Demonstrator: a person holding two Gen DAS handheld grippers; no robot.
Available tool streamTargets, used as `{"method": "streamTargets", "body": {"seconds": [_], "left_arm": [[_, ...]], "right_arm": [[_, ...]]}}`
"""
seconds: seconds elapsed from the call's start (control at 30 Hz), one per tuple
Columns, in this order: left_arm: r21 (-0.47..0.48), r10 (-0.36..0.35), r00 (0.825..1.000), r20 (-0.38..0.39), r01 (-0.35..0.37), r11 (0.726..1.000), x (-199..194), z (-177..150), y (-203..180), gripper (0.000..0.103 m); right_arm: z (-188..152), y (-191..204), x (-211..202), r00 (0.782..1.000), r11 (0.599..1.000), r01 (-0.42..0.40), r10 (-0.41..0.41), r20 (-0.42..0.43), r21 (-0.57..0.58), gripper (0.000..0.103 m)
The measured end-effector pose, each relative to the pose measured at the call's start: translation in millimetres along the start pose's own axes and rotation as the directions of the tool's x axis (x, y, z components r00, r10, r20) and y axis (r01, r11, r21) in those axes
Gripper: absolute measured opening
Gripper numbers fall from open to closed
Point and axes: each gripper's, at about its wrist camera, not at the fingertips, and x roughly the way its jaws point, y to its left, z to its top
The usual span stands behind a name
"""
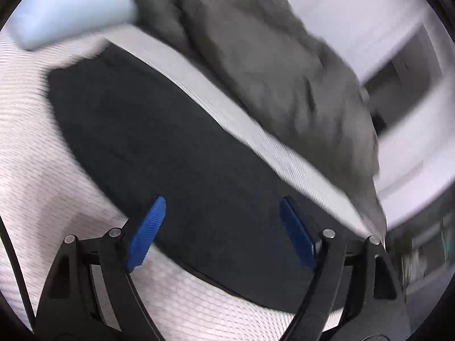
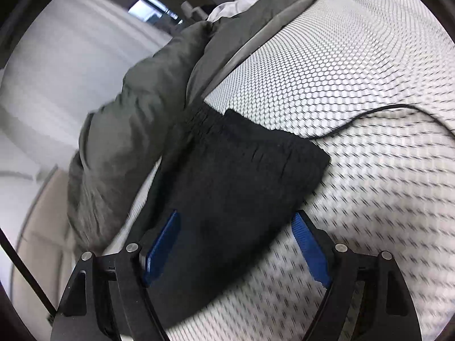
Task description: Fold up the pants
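From the left wrist view, reading left to right: a pale blue, rounded soft object (image 1: 74,8) occupies the upper left corner, blurred too heavily to identify. Below it lies the white bed cover with a fine honeycomb pattern (image 1: 42,156), which carries everything else. The flat, long black pants (image 1: 170,147) lie across this cover on a diagonal, from the upper left down to the lower right. The left gripper (image 1: 221,233) hangs above the near edge of the pants with its two blue ribbed pads (image 1: 148,233) spread wide; nothing sits between them and neither pad presses on the cloth. Beyond the far edge of the pants, past a strip of bare cover, a crumpled grey quilt (image 1: 270,71) is heaped toward the upper right, with pale walls behind it. From the right wrist view, again left to right: pale walls and a beige surface fill the left side, then the same grey quilt (image 2: 136,108) bulges along the edge of the bed, touching the gathered waistband end of the pants (image 2: 241,170). The pants appear here as a dark rectangular panel lying flat on the honeycomb cover (image 2: 369,71). The right gripper (image 2: 236,247) stands over the near end of the pants with its blue pads apart, gripping nothing. A thin black cable (image 2: 369,110) curves over the cover to the right, just beyond the corner of the pants.
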Motion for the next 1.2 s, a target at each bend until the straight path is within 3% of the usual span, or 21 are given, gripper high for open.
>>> {"method": "streamTargets", "body": {"seconds": [0.03,0.07,0.13,0.27,0.37,0.43,0.5,0.6,0.67,0.73,0.83,0.9,0.97,1.07,1.17,1.2], "left_arm": [[0.024,-0.015,0.999,-0.047,0.016,1.000,13.1,-9.0,-12.1,0.080],[0.040,-0.023,0.996,-0.087,0.026,0.999,24.5,-17.0,-21.5,0.080],[0.075,-0.014,0.990,-0.143,0.025,0.997,38.4,-32.4,-33.4,0.080],[0.225,0.119,0.979,-0.165,-0.080,0.971,62.4,-48.9,-52.0,0.080],[0.261,0.150,0.977,-0.150,-0.107,0.959,67.2,-52.6,-49.4,0.080],[0.277,0.167,0.975,-0.144,-0.123,0.953,69.4,-52.5,-49.3,0.080],[0.271,0.177,0.975,-0.135,-0.136,0.953,70.3,-52.2,-50.6,0.080],[0.267,0.181,0.974,-0.136,-0.140,0.954,72.7,-49.6,-44.8,0.080],[0.264,0.181,0.974,-0.138,-0.139,0.954,71.6,-51.6,-42.4,0.080],[0.264,0.186,0.973,-0.137,-0.145,0.954,73.2,-51.6,-43.1,0.080],[0.276,0.204,0.970,-0.130,-0.162,0.947,77.4,-52.6,-45.4,0.080],[0.282,0.212,0.969,-0.125,-0.170,0.944,79.6,-52.8,-46.1,0.080],[0.283,0.218,0.969,-0.120,-0.177,0.943,81.6,-52.9,-47.1,0.080],[0.295,0.225,0.967,-0.119,-0.183,0.938,85.2,-52.6,-48.0,0.081],[0.315,0.235,0.965,-0.118,-0.188,0.930,88.9,-53.1,-49.7,0.081],[0.319,0.235,0.965,-0.118,-0.187,0.929,90.0,-52.9,-50.0,0.082]], "right_arm": [[2.2,-3.5,5.3,1.000,1.000,0.013,-0.013,-0.003,0.009,0.057],[2.5,-6.9,10.0,1.000,1.000,0.006,-0.006,-0.013,0.024,0.052],[2.2,-2.9,4.2,0.999,0.999,-0.039,0.039,-0.018,0.020,0.027],[-0.6,12.2,-35.1,0.999,0.994,-0.036,0.040,0.035,-0.099,0.017],[-1.2,-0.7,-29.0,0.998,0.992,0.054,-0.056,-0.016,-0.115,0.017],[0.3,-15.2,-12.0,0.990,0.993,0.088,-0.096,-0.101,-0.079,0.024],[6.0,-16.7,-23.0,0.995,0.998,0.053,-0.057,-0.081,-0.043,0.026],[8.9,-3.2,-63.3,0.982,0.979,0.173,-0.164,0.089,-0.106,0.062],[14.0,8.5,-89.9,0.954,0.959,0.238,-0.201,0.223,-0.154,0.072],[24.2,18.4,-97.9,0.950,0.954,0.229,-0.176,0.257,-0.194,0.081],[50.5,43.7,-66.9,0.983,0.941,0.162,-0.126,0.137,-0.297,0.085],[71.4,50.0,-38.5,0.988,0.932,0.155,-0.136,0.079,-0.327,0.085],[86.7,51.6,-4.0,0.982,0.925,0.182,-0.191,0.005,-0.332,0.085],[93.8,56.7,34.5,0.977,0.907,0.139,-0.190,-0.092,-0.398,0.085],[100.7,73.3,70.1,0.966,0.875,0.144,-0.225,-0.125,-0.463,0.085],[99.3,79.5,76.9,0.965,0.857,0.150,-0.235,-0.114,-0.493,0.080]]}}
